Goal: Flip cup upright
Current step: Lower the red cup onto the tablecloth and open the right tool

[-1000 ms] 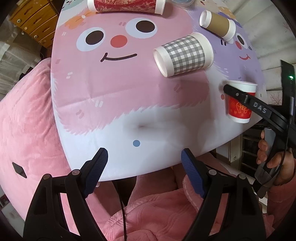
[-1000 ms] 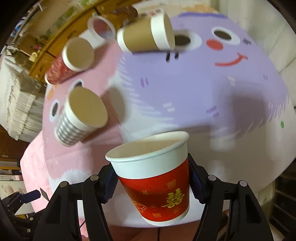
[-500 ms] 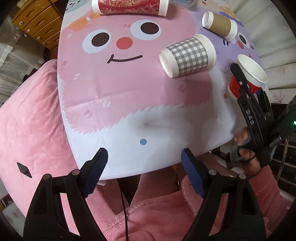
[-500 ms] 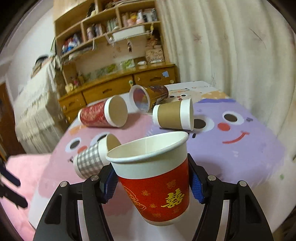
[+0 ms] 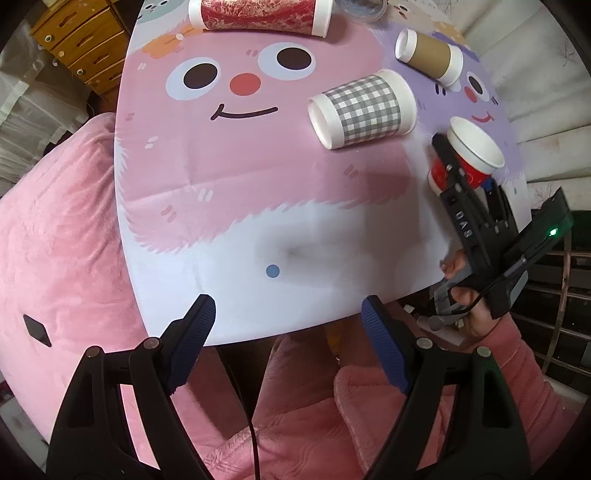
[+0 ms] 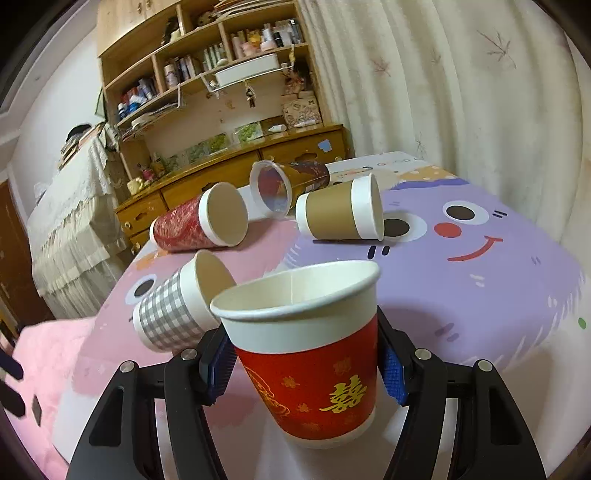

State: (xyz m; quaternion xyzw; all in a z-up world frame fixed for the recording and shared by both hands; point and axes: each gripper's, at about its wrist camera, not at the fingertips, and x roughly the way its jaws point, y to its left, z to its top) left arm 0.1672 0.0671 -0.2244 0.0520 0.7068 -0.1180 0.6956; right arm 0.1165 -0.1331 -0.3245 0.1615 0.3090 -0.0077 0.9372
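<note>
My right gripper [image 6: 306, 373] is shut on a red paper cup with gold characters [image 6: 310, 369], held mouth up, slightly tilted, at the table's right side; whether its base touches the cloth is unclear. The cup [image 5: 469, 158] and right gripper [image 5: 463, 173] also show in the left wrist view. My left gripper [image 5: 288, 332] is open and empty at the table's near edge.
A grey checked cup [image 5: 364, 109], a brown cup [image 5: 430, 59], a tall red patterned cup [image 5: 258, 16] and a clear plastic cup [image 6: 280, 184] lie on their sides on the cartoon tablecloth [image 5: 240, 192]. A pink blanket [image 5: 55, 229] lies left. Wooden shelves [image 6: 207, 74] stand behind.
My right gripper has turned the red cup from a steep downward view to level, mouth up, and moved it in over the table. The left gripper has barely moved.
</note>
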